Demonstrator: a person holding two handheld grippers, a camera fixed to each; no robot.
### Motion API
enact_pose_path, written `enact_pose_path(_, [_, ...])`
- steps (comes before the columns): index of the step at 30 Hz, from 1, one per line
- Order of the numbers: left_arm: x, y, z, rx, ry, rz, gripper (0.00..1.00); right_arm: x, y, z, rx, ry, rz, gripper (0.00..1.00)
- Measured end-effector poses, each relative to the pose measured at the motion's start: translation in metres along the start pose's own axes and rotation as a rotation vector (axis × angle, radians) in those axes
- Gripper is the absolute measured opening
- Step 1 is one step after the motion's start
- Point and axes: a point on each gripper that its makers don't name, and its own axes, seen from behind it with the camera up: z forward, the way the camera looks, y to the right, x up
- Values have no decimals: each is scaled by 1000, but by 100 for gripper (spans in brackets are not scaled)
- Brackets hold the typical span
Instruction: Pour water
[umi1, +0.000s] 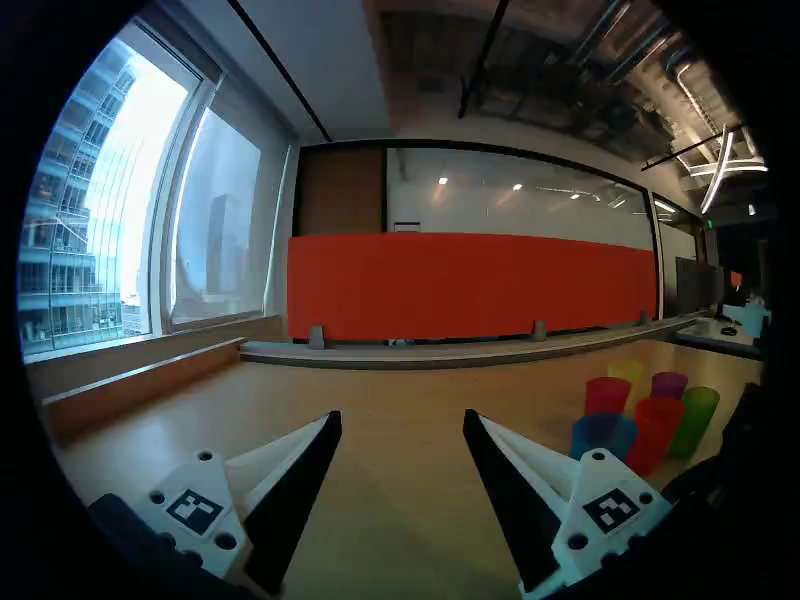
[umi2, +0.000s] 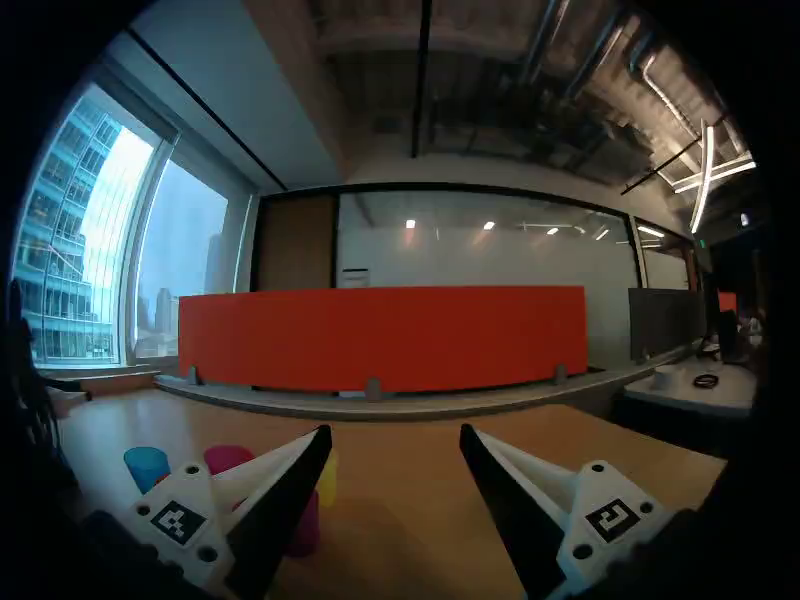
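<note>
"Cups, where do they stand in the left gripper view?"

"On the wooden table, to the right of the left gripper and just past its right finger. Six are bunched together upright, from the blue cup across to the green cup."

"And in the right gripper view?"

"There they sit low at the left. First the blue cup, then a magenta cup, then a dark pink cup and a yellow cup, partly hidden behind the left finger of the right gripper."

"Anything in them?"

"Cannot tell."

"The jaws?"

"Both grippers are spread wide, gripping nothing, with table between the fingers."
</note>
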Motion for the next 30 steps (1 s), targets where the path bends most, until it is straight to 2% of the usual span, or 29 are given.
enact_pose_path(14, [1,0,0,0,0,0,90,-19,14,-2,-13,-14,-2,99])
enact_pose_path(30, [1,0,0,0,0,0,90,-34,14,1,-13,-42,-19,99])
